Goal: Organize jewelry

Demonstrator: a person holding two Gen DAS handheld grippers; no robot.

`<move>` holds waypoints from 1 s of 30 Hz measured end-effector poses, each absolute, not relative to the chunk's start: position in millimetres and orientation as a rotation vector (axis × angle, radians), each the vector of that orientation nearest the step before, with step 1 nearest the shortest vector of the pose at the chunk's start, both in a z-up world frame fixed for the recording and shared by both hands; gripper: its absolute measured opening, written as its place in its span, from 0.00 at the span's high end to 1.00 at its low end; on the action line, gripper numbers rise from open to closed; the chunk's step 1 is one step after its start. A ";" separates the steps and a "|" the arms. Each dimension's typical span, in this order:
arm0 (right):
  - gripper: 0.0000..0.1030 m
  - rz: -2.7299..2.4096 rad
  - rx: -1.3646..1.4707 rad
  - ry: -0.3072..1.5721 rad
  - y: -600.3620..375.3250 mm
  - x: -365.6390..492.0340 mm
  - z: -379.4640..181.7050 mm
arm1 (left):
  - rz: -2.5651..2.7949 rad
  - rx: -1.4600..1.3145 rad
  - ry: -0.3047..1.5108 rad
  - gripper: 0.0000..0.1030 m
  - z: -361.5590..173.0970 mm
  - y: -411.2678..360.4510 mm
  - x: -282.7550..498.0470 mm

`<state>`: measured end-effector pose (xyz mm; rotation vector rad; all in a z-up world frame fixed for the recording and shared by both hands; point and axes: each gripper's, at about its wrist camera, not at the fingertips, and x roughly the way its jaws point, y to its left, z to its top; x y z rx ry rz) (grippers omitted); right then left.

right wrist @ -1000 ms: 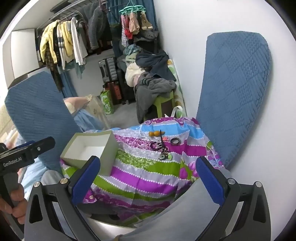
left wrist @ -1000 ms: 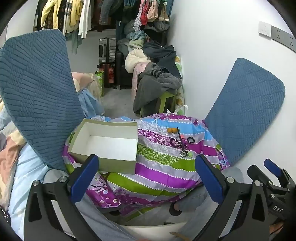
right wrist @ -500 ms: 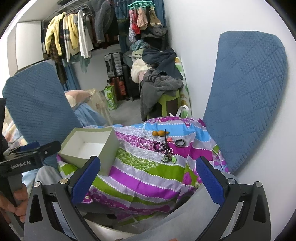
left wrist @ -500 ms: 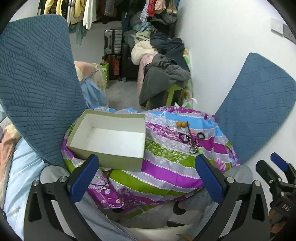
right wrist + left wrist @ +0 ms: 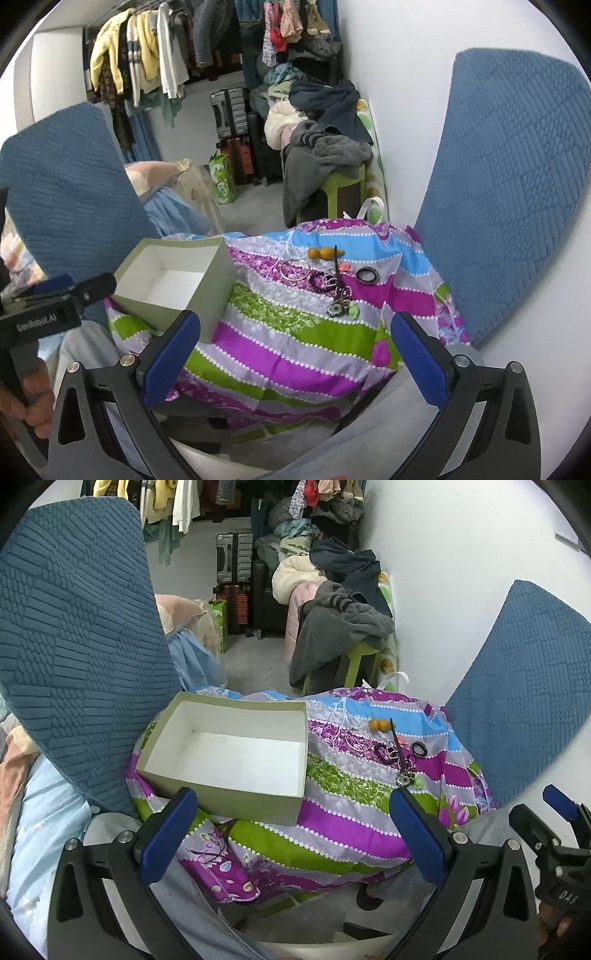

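An empty open cardboard box [image 5: 236, 753] [image 5: 173, 280] sits on the left of a striped floral cloth [image 5: 354, 790] [image 5: 295, 332]. A small heap of jewelry [image 5: 400, 753] [image 5: 332, 280] lies to its right: an orange gourd pendant [image 5: 323, 253], a thin bangle [image 5: 293, 269], a dark ring [image 5: 366, 275], beads and a charm. My left gripper [image 5: 293, 823] is open and empty, low in front of the box. My right gripper [image 5: 295, 347] is open and empty, in front of the cloth, short of the jewelry.
Blue quilted cushions stand at the left [image 5: 74, 646] and right [image 5: 517, 184] of the cloth. A white wall [image 5: 406, 92] is at the right. Behind are a green stool with clothes [image 5: 325, 158], suitcases [image 5: 234, 559] and hanging clothes [image 5: 147, 62].
Both views have come closer to the cloth and tilted down a little, so the box and jewelry sit larger and lower. Both grippers stay open.
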<state>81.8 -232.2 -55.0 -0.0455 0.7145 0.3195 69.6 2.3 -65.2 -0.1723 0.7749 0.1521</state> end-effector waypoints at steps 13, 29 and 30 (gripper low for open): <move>0.13 0.316 -0.034 0.759 -228.1 78.9 -69.1 | 0.142 -0.166 0.789 0.00 -70.7 17.3 66.0; 0.29 0.328 -0.021 0.757 -227.8 79.8 -69.1 | 0.142 -0.163 0.785 0.00 -68.6 16.3 67.8; 0.30 0.327 -0.020 0.756 -228.3 78.9 -69.0 | 0.142 -0.160 0.785 0.00 -69.4 16.5 67.3</move>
